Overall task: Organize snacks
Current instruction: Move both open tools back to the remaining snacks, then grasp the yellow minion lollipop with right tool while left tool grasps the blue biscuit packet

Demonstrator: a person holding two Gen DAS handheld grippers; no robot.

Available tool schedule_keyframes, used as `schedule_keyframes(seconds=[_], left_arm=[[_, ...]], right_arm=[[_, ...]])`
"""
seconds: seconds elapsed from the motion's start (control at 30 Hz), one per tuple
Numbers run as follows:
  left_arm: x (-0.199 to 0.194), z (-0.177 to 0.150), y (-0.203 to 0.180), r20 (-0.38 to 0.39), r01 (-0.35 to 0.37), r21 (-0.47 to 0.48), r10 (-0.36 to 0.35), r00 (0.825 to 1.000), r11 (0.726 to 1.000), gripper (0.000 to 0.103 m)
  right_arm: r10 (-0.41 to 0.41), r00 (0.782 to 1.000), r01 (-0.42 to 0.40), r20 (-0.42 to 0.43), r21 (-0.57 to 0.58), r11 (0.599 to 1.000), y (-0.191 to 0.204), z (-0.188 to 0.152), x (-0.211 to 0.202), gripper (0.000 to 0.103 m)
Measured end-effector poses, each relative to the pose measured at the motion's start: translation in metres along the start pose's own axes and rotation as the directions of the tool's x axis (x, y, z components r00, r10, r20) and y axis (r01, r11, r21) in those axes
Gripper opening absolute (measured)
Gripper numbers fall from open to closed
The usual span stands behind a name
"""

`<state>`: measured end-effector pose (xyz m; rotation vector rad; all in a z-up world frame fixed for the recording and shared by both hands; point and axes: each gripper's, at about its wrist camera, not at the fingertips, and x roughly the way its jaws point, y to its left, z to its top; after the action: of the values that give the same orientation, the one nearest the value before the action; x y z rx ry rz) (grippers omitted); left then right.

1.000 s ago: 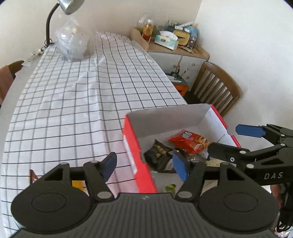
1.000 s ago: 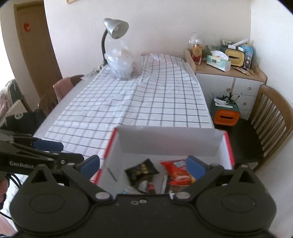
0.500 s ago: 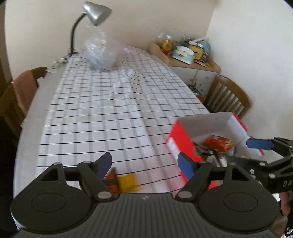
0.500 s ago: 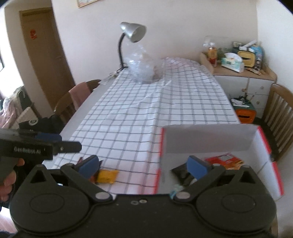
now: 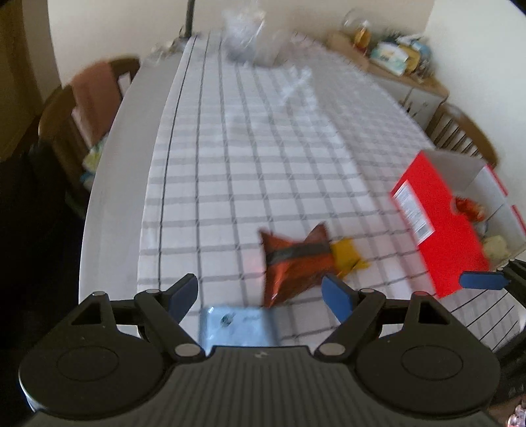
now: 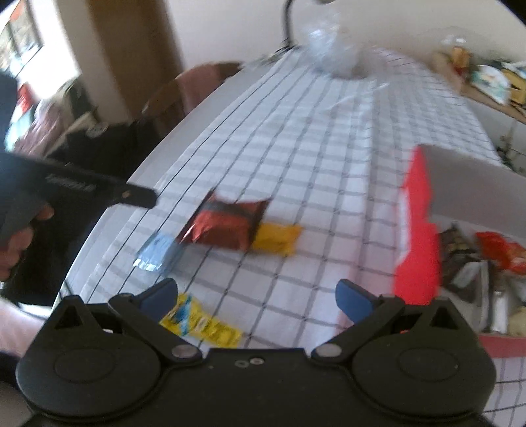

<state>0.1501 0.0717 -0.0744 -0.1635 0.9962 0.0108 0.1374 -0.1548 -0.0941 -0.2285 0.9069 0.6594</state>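
Red pkt (image 6: 227, 225) touching yellow pkt (image 6: 277, 238); box (image 6: 417, 230) nr.

Home dining room: long counter (image 5: 108, 210) under a white grid-check tablecloth (image 5: 250, 157), wooden chairs (image 5: 463, 131) at its sides, 1 with a pinkish cloth (image 5: 95, 95) over the back. Corner sideboard (image 5: 411, 88) cluttered with a tissue box (image 5: 389, 57), a jar and other household bits, blurred; a desk-lamp stem (image 5: 189, 16) and a clear plastic bag (image 5: 243, 29) at the counter's far end. Cream walls, a brown wooden door (image 6: 131, 49) and piled clothes or bags (image 6: 49, 121) beyond it, loose snack packets (image 6: 227, 223) and a red cardboard box (image 5: 437, 226) of snacks on the cloth.
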Motion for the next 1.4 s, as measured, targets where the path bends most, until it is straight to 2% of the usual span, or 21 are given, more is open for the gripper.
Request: schedule_keyframes(seconds=[0.13,0.33,0.53,0.83,1.13,1.33,1.4], left_arm=[[0.022,-0.011,0.013,-0.072,-0.016,-0.014,0.015,0.997,1.0,0.083],[0.049,-0.025,0.017,-0.174,0.005,0.027,0.0,0.985,1.0,0.083],[0.071,-0.029,0.022,-0.252,0.001,-0.019,-0.006,0.968,1.0,0.083],[0.08,-0.027,0.02,-0.273,-0.002,-0.046,-0.011,0.962,0.999,0.083],[0.083,-0.027,0.011,-0.268,0.001,-0.043,-0.012,0.963,0.999,0.083],[0.082,-0.03,0.007,-0.257,-0.001,-0.034,-0.008,0.966,0.999,0.08],[0.081,-0.031,0.007,-0.252,-0.001,-0.039,-0.009,0.968,0.999,0.075]], right_arm=[[0.014,0.998,-0.016,-0.055,-0.037,0.999,0.017,-0.004,0.018,0.102],[0.021,0.992,-0.032,-0.121,-0.092,0.995,0.033,-0.011,0.043,0.102],[0.0,0.984,-0.033,-0.177,-0.18,0.983,0.047,-0.018,0.07,0.102],[-0.012,0.98,-0.048,-0.197,-0.3,0.953,0.073,-0.018,0.096,0.099],[-0.039,0.984,-0.035,-0.176,-0.396,0.918,0.09,-0.024,0.102,0.089],[-0.008,0.985,-0.057,-0.174,-0.365,0.929,0.09,-0.028,0.097,0.077],[0.012,0.984,-0.074,-0.176,-0.348,0.935,0.091,-0.028,0.095,0.066]])
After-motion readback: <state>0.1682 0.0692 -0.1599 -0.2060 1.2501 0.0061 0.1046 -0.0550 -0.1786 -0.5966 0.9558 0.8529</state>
